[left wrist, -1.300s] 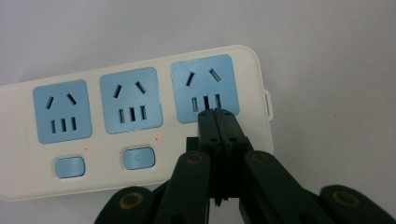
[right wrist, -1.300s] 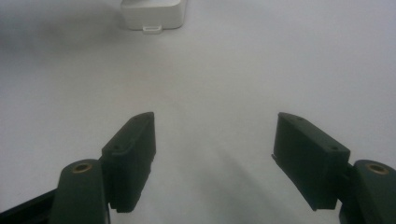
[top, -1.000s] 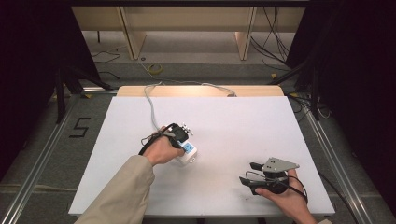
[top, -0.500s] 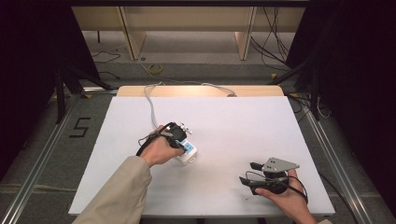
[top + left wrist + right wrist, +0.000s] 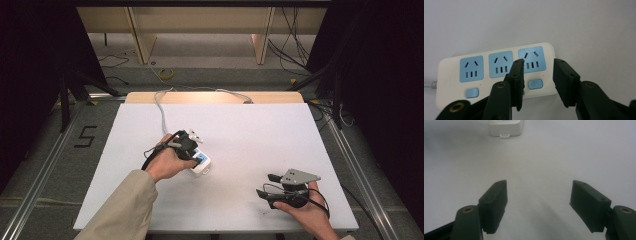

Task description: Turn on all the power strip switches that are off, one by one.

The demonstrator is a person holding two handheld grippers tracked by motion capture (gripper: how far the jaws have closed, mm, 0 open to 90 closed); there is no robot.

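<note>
While the person leans in from the near side, the left hand holds the left gripper low over a white power strip lying near the middle of the white table. Seen along that gripper, its two black jaws stand apart with a clear gap between them, and nothing is caught in the gap. They frame the end of the strip: one jaw crosses in front of the seam between the second and third blue sockets, the other sits just past the strip's rounded end. Between them shows a blue switch button, with a small red dot above it. A second button sits under the first socket. Whether the jaw tips touch the strip I cannot tell.

From above, the strip's grey cord runs away toward the far edge of the table and curls over a wooden board there.

Over at the near right corner, the right hand holds the right gripper just above the table, well apart from the strip, its grey plate on top. Its jaws are spread wide over bare table, pointing toward the strip, whose end shows far off in its own view.
</note>
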